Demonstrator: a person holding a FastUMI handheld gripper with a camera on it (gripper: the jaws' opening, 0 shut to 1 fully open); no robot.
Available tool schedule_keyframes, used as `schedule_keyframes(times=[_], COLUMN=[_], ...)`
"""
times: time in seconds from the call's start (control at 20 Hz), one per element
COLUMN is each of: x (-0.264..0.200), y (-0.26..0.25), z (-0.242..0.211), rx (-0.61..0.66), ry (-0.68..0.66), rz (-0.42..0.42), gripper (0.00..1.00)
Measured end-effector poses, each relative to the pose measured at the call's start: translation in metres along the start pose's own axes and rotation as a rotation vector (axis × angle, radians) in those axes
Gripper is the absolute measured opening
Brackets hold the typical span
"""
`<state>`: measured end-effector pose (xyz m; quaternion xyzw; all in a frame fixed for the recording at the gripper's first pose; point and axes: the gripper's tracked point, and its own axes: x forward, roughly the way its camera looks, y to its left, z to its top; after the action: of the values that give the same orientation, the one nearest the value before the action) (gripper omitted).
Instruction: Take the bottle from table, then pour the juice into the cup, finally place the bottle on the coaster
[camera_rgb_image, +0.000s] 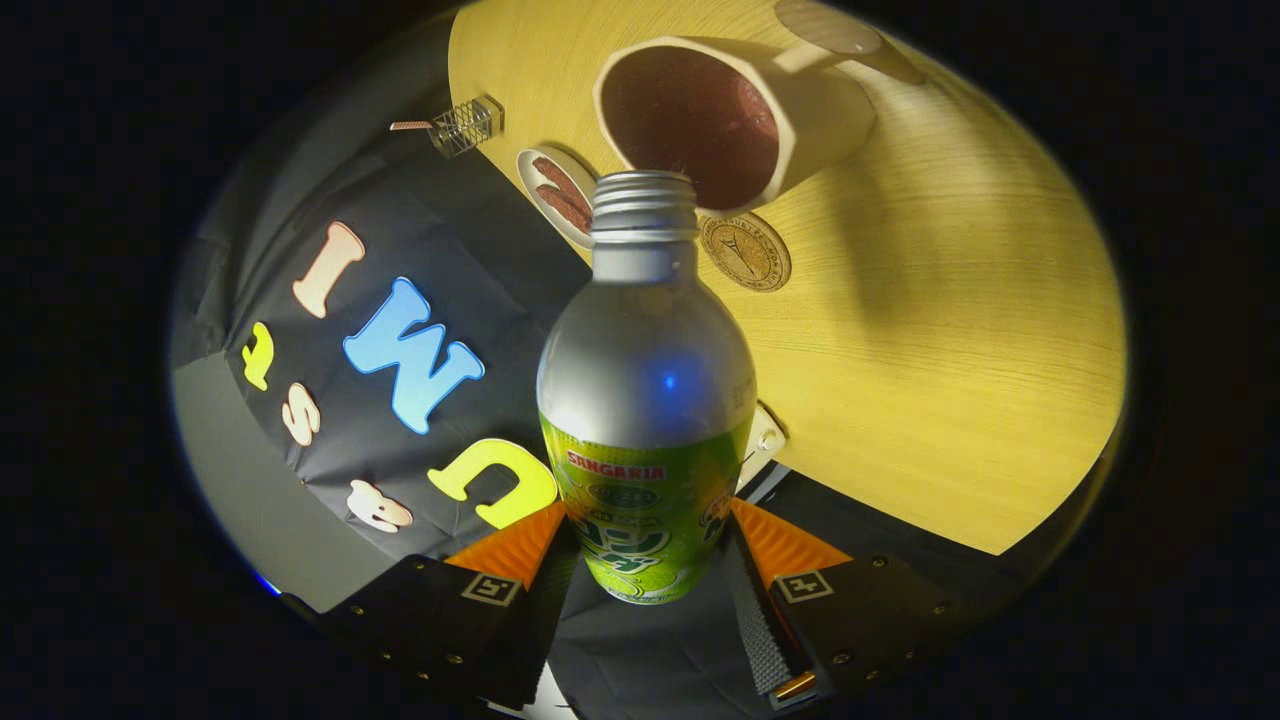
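My gripper (645, 535) is shut on a silver bottle (645, 380) with a green label, both fingers pressing its lower body. The bottle is tipped over, and its uncapped threaded mouth (645, 195) points at the rim of a cream mug (735, 115) with a dark inside. The mug stands on the pale wooden table (950, 350) just beyond the bottle's mouth. A round cork-coloured coaster (746, 252) lies flat on the table beside the mug, just past the bottle's neck. No stream of liquid is visible.
A small white dish (553, 195) with brown strips sits at the table's edge behind the bottle neck. A small wire rack (462, 127) stands further along that edge. The black cloth wall hangs behind the table.
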<state>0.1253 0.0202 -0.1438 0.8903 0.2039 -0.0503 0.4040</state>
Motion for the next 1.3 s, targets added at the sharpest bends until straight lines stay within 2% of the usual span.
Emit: schedule_keyframes(times=[0.15,0.4,0.6,0.95,1.3], x=[0.002,0.001,-0.005,-0.008,-0.013], y=[-0.011,-0.033,-0.054,-0.077,-0.112], z=[0.004,0.011,0.023,0.033,0.052], rx=[-0.034,-0.168,-0.332,-0.593,-0.880], ry=[-0.017,-0.052,-0.086,-0.127,-0.175], rz=[-0.032,-0.097,-0.182,-0.262,-0.407], gripper=[0.77,0.77,0.77,0.77,0.77])
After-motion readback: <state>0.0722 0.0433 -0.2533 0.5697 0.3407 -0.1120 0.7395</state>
